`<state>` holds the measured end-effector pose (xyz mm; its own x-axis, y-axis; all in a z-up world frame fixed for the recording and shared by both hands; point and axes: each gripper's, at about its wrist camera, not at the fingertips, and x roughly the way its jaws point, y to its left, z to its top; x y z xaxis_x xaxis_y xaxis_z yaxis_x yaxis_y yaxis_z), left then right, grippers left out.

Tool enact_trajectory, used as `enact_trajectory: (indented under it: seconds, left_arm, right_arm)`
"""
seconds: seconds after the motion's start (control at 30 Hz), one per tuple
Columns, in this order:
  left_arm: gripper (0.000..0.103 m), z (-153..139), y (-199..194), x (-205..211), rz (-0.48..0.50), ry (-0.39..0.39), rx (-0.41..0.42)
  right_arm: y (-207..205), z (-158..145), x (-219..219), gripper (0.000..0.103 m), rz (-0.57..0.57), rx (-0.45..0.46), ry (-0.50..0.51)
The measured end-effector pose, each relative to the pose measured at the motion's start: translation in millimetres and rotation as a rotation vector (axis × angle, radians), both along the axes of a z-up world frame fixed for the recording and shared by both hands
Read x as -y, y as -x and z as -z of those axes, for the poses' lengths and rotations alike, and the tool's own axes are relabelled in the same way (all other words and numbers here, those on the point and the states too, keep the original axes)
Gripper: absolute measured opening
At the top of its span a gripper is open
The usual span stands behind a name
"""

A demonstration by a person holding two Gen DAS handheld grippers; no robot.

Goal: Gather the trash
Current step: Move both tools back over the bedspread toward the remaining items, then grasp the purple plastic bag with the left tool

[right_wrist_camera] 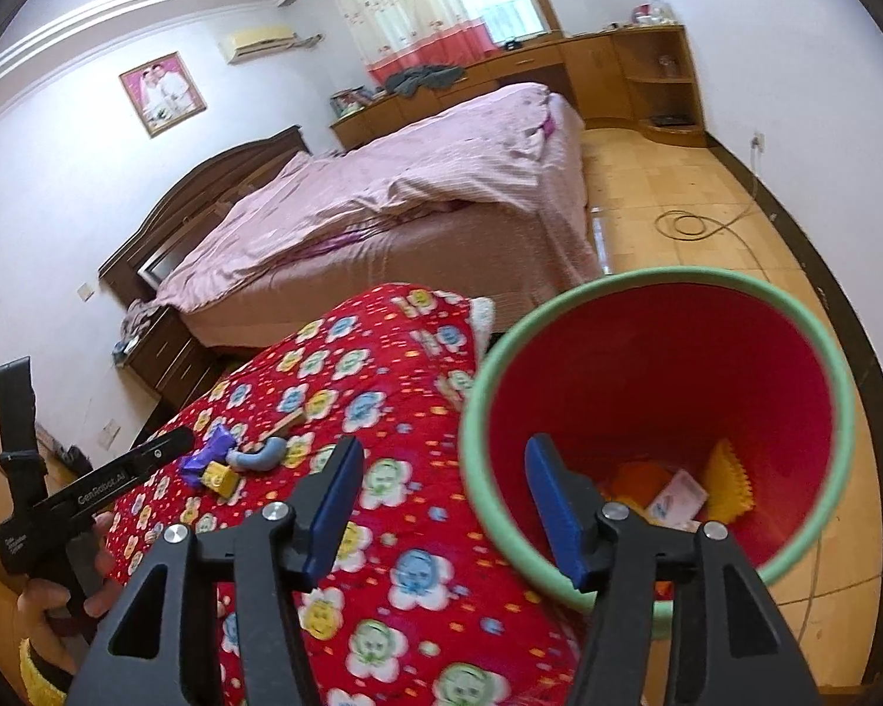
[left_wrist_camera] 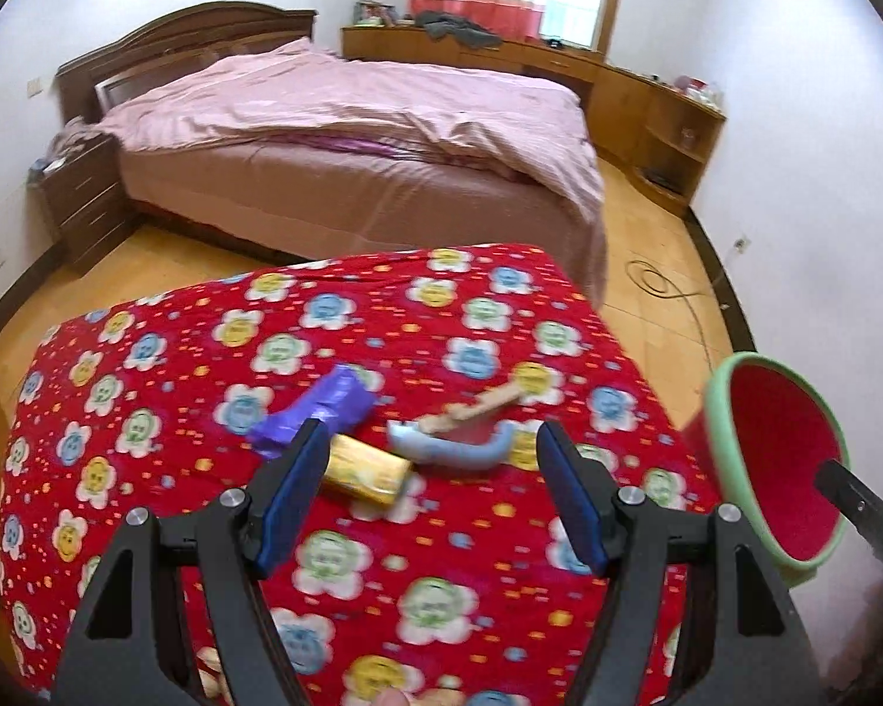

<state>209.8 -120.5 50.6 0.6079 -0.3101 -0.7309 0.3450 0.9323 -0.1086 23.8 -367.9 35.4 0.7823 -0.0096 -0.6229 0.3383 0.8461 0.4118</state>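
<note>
On the red flowered cloth (left_wrist_camera: 165, 423) that covers the desk we see three pieces of trash lying close together: a crumpled purple wrapper (left_wrist_camera: 315, 412), a yellow packet (left_wrist_camera: 366, 469) touching its near end, and just to the right a grey-blue curved piece (left_wrist_camera: 447, 450) with a small wooden stick (left_wrist_camera: 481, 405) lying across it. From the right wrist the same cluster shows small and far to the left, purple wrapper (right_wrist_camera: 209, 454), yellow packet (right_wrist_camera: 222, 478) and grey-blue piece (right_wrist_camera: 263, 454).

Beside the desk's right edge stands the red bin (right_wrist_camera: 665, 365) with its green rim, tilted toward us in the left view (left_wrist_camera: 786, 453). Inside it lie a yellow toothed scrap (right_wrist_camera: 730, 479), a white and pink packet (right_wrist_camera: 677, 497) and something orange, partly hidden.

Our left claw (left_wrist_camera: 430, 453) is released, its blue pads wide apart above the cloth with nothing between them; the trash lies just beyond its tips. Our right claw (right_wrist_camera: 441, 462) is also released and empty, one finger over the cloth, the other over the bin's mouth. A hand (right_wrist_camera: 59, 588) grips the left tool at the lower left of the right view.

Behind stand a bed (left_wrist_camera: 347, 135) with pink covers and wooden cabinets (left_wrist_camera: 653, 88).
</note>
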Motion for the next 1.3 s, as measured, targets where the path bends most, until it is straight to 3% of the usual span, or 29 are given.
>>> enact_trajectory:
  seconds: [0.4,0.87,1.07,1.2,1.3]
  left_arm:
    - [0.072,36.2,-51.9,-33.3,-0.067,-0.057,-0.071]
    - [0.071,73.5,-84.1,-38.0,-0.075,-0.072,-0.176]
    - [0.052,72.7,-85.0,-41.9,-0.101,-0.090,-0.166]
    - [0.028,70.7,-83.2,-52.7,-0.119,-0.072,-0.177]
    - [0.024,68.6,-78.7,-65.5,-0.130,-0.021,-0.199]
  right_arm:
    - [-58.2,8.7,-44.4,0.061,-0.096,-0.039,0.004]
    - [-80.2,28.5,-51.3,0.061,-0.115,-0.101,-0.002]
    - [-81.4,30.3,-53.0,0.061,-0.119,-0.109,-0.002]
    - [-81.8,30.8,-55.8,0.061,-0.124,-0.110,-0.003]
    - [-82.9,30.3,-60.8,0.061,-0.134,-0.110,0.000]
